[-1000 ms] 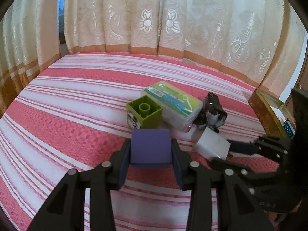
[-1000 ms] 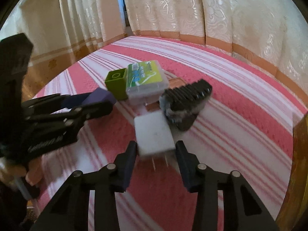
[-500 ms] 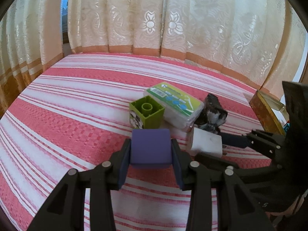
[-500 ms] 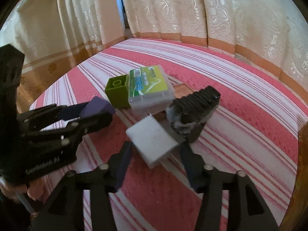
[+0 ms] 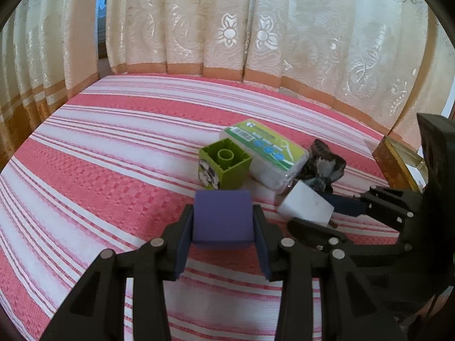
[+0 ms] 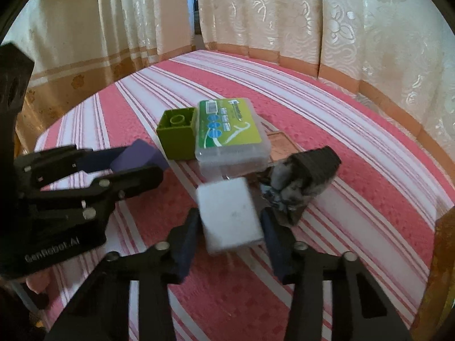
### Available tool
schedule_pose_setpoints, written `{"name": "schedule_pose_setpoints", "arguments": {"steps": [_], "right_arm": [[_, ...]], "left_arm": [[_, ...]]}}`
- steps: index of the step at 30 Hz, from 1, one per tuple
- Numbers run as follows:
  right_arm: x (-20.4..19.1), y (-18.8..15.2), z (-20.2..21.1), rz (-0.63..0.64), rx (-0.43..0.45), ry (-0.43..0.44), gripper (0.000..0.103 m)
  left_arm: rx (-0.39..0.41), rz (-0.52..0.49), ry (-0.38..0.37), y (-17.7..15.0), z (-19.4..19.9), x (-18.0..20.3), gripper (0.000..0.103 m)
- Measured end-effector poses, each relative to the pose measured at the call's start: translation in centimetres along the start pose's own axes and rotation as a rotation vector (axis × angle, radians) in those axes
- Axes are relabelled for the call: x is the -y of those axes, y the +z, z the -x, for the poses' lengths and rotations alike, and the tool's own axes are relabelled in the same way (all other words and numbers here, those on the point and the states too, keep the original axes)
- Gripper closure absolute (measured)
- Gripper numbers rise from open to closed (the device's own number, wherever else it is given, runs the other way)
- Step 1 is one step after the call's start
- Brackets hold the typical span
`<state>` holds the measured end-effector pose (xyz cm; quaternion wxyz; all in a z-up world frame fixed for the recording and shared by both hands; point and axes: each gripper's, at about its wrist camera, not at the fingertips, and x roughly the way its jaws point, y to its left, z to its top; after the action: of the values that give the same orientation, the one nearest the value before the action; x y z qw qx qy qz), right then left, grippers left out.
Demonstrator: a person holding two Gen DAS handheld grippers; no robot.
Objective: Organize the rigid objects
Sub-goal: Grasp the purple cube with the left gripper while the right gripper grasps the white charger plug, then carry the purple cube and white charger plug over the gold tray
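Left gripper (image 5: 224, 227) clamped on purple block (image 5: 223, 217); right gripper (image 6: 230, 227) closing on white charger (image 6: 230, 216). Both probably light, rigid, slick; best pinched across flat sides.

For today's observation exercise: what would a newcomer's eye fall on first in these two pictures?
First, the purple block clamped in the left gripper, low and centre. Next, the white block between the closing fingers of the right gripper. Behind them, on the pink striped cloth, stand a green brick and a green-lidded box.
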<state>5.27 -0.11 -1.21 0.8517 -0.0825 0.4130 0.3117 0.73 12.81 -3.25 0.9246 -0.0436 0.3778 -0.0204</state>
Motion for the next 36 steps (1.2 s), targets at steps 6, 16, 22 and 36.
{"name": "schedule_pose_setpoints", "arguments": {"steps": [6, 16, 22, 36], "right_arm": [[1.5, -1.2, 1.1, -0.106, 0.011, 0.087, 0.063], [3.1, -3.4, 4.9, -0.202, 0.114, 0.069, 0.063], [4.7, -4.7, 7.7, -0.233, 0.194, 0.02, 0.062], [7.7, -5.9, 10.6, -0.297, 0.298, -0.106, 0.062]], "left_arm": [[0.024, -0.001, 0.018, -0.1, 0.4, -0.1, 0.064], [0.105, -0.001, 0.018, -0.5, 1.9, 0.8, 0.064], [0.154, 0.008, -0.021, -0.6, 2.4, 2.0, 0.064], [0.185, -0.064, -0.067, -0.1, 1.4, 7.8, 0.064]]}}
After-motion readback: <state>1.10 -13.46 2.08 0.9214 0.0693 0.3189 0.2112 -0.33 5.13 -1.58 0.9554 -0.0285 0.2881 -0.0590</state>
